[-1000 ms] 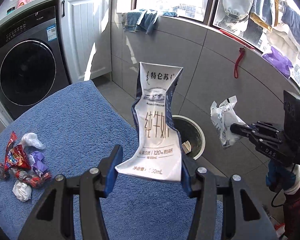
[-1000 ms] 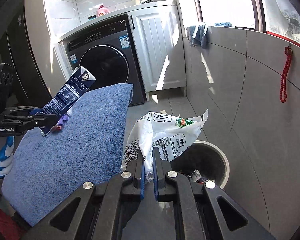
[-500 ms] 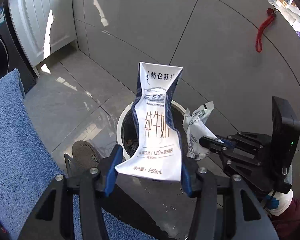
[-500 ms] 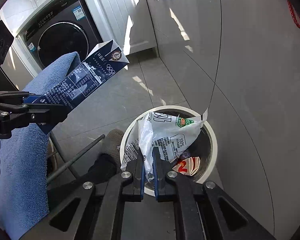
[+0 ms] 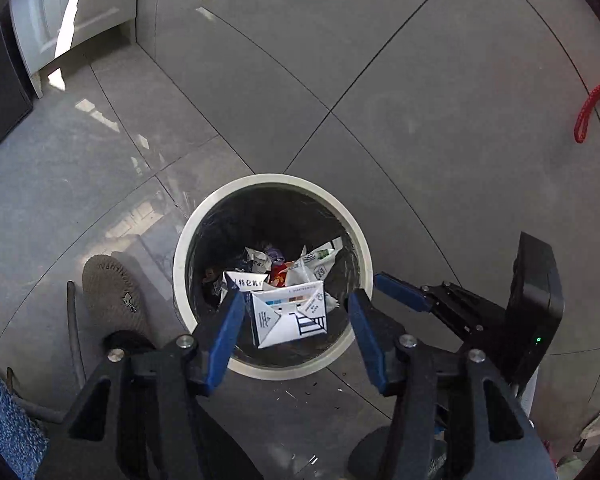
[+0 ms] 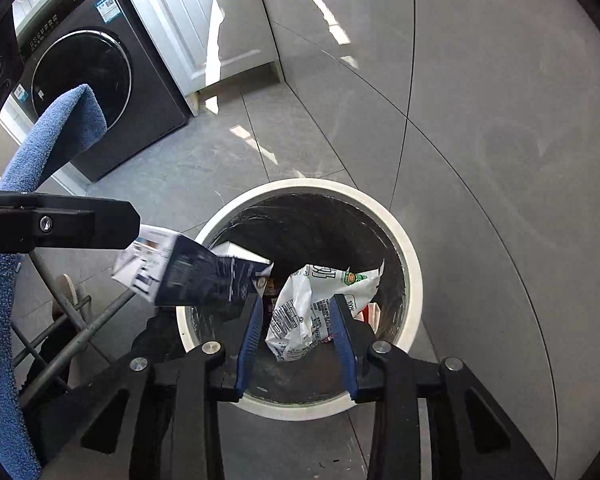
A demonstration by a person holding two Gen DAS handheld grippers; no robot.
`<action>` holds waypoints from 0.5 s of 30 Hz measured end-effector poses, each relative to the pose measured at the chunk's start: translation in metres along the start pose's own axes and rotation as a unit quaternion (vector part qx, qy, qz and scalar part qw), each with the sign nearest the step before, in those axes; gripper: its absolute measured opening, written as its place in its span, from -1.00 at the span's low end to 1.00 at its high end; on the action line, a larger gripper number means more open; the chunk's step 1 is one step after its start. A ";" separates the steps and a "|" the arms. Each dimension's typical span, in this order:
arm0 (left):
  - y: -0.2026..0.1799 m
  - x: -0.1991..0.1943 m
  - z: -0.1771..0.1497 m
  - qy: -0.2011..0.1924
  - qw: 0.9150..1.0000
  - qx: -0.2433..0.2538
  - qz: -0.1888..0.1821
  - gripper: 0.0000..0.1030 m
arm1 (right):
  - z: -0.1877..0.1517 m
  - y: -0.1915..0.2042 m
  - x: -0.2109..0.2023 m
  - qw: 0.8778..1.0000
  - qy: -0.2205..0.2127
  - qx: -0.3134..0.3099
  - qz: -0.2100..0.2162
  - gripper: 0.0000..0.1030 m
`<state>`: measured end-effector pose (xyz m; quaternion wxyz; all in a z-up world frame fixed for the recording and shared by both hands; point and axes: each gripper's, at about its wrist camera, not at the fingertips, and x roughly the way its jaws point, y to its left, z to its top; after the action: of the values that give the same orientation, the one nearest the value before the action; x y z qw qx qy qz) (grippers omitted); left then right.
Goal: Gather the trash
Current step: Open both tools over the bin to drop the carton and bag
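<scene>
Above white bin (image 5: 350, 220), we hold both grippers. Left gripper (image 5: 296, 316) jaws spread, milk carton (image 5: 290, 318) loose between them, tipping toward bin mouth. Right gripper (image 6: 296, 320) jaws also apart, white plastic bag (image 6: 312, 304) hanging between pads, apparently free. Step, we judge: drop-off. Next: pull both clear of bin, go to blue towel (image 6: 52, 136) beside bin, presumably for more trash.

Below my tools: glossy white-rimmed bin (image 5: 362, 240), printed paper carton (image 5: 290, 318), crinkled plastic bag (image 6: 312, 308); polished grey floor tiles (image 5: 100, 184); nubby blue cloth (image 6: 56, 136) leftward.
</scene>
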<state>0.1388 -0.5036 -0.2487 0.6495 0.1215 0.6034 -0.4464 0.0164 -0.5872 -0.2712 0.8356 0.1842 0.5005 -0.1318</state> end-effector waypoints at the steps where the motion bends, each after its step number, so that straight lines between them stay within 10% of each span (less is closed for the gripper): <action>1: 0.001 -0.002 0.000 -0.005 1.000 -0.005 -0.008 0.10 | -0.002 -0.001 -0.001 1.000 -0.001 0.002 -0.002 -0.30; 15: -0.003 -0.138 -0.067 -0.159 0.987 0.025 0.028 0.12 | -0.016 0.047 -0.105 0.995 -0.090 -0.051 0.000 -0.29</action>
<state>0.1092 -0.3988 -0.1408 0.7461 0.0824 0.4779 -0.4563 -0.0259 -0.5347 -0.1767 0.8856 0.1291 0.4291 -0.1222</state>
